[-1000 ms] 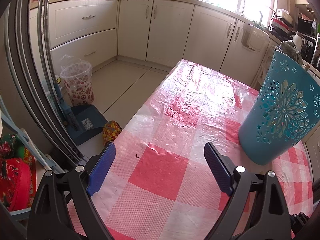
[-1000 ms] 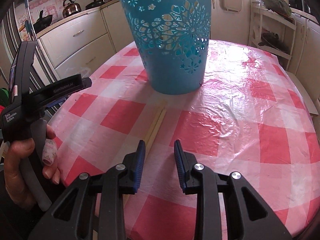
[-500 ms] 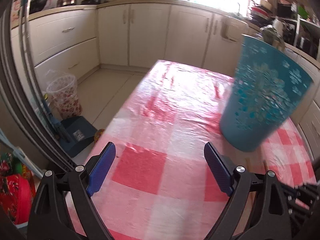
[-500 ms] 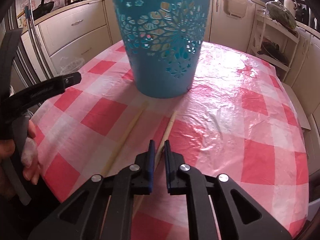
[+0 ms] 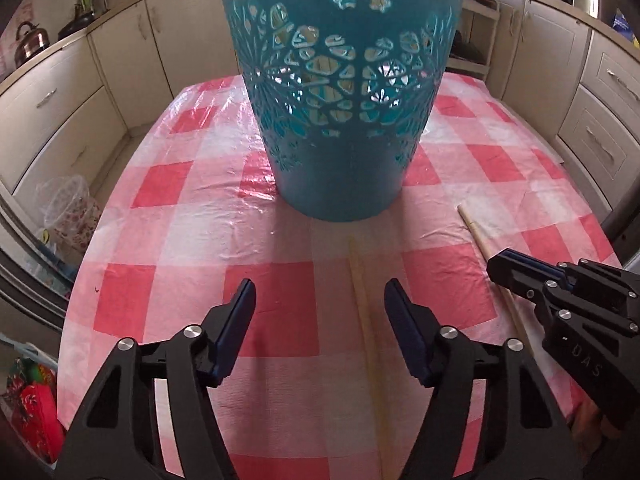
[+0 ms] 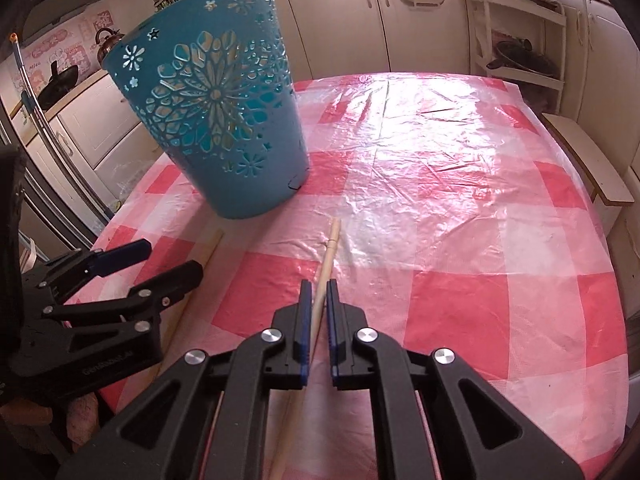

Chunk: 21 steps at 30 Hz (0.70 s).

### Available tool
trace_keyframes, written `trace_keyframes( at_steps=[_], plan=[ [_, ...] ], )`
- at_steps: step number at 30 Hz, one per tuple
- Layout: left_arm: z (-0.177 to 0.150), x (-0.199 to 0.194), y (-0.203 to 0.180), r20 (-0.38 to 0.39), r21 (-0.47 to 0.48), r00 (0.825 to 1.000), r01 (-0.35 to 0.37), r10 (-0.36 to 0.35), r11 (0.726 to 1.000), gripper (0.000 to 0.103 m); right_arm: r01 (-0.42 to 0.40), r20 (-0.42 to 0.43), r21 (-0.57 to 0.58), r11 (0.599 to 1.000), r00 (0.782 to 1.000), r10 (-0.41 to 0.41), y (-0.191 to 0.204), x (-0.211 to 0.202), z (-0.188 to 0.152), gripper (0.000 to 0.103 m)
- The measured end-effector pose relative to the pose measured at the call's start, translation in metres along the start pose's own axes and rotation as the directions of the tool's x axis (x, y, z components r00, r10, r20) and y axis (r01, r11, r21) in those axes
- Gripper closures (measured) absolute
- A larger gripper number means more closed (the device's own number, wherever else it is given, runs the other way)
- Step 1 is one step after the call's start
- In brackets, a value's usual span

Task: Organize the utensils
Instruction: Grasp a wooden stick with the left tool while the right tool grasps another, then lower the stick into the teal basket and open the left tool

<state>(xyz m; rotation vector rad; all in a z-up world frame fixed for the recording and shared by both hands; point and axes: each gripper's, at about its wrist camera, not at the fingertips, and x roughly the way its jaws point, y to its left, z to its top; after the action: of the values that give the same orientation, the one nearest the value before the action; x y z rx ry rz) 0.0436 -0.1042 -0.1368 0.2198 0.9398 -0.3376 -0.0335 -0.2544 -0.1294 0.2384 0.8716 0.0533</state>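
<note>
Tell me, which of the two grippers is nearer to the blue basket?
Left, though only slightly. The left gripper hovers open, straight in front of the blue basket, over one wooden stick. The right gripper sits off to its side, jaws around the other stick.

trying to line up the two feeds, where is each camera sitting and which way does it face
Left wrist: on the left gripper, open, facing the blue basket over one chopstick; right gripper at right.
Right wrist: on the right gripper, shut on the other chopstick, facing across the checkered table; left gripper at left.
Shared: basket, table, both chopsticks.
</note>
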Motion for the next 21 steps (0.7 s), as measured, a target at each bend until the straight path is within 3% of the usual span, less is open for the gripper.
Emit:
trace_keyframes(
  at_steps=[4, 6, 7, 12, 21],
  plan=[
    [-0.003, 0.002, -0.005, -0.005, 0.000, 1.000, 0.014, -0.014, 1.000, 0.064, 0.008, 0.002, -0.011, 1.000, 1.000, -0.008, 0.001, 0.001, 0.000, 0.095],
    [-0.002, 0.002, -0.010, -0.006, 0.022, 0.999, 0.044, -0.043, 0.999, 0.092, 0.041, 0.004, -0.054, 0.998, 0.999, -0.041, 0.005, 0.002, 0.000, 0.095],
    [-0.002, 0.002, -0.011, -0.012, 0.025, 0.998, 0.056, -0.055, 0.998, 0.097, 0.060, 0.006, -0.076, 0.995, 0.998, -0.059, 0.010, 0.002, -0.001, 0.095],
    [-0.005, -0.014, 0.009, 0.023, -0.053, 0.995, 0.102, -0.101, 0.993, 0.098, 0.060, 0.010, -0.075, 0.995, 0.998, -0.060, 0.008, 0.002, -0.002, 0.095],
    [-0.002, -0.101, 0.080, 0.250, -0.166, 0.956, 0.200, -0.155, 0.966, 0.098, 0.064, 0.019, -0.067, 0.996, 0.998, -0.063, 0.008, 0.001, -0.003, 0.095]
  ],
)
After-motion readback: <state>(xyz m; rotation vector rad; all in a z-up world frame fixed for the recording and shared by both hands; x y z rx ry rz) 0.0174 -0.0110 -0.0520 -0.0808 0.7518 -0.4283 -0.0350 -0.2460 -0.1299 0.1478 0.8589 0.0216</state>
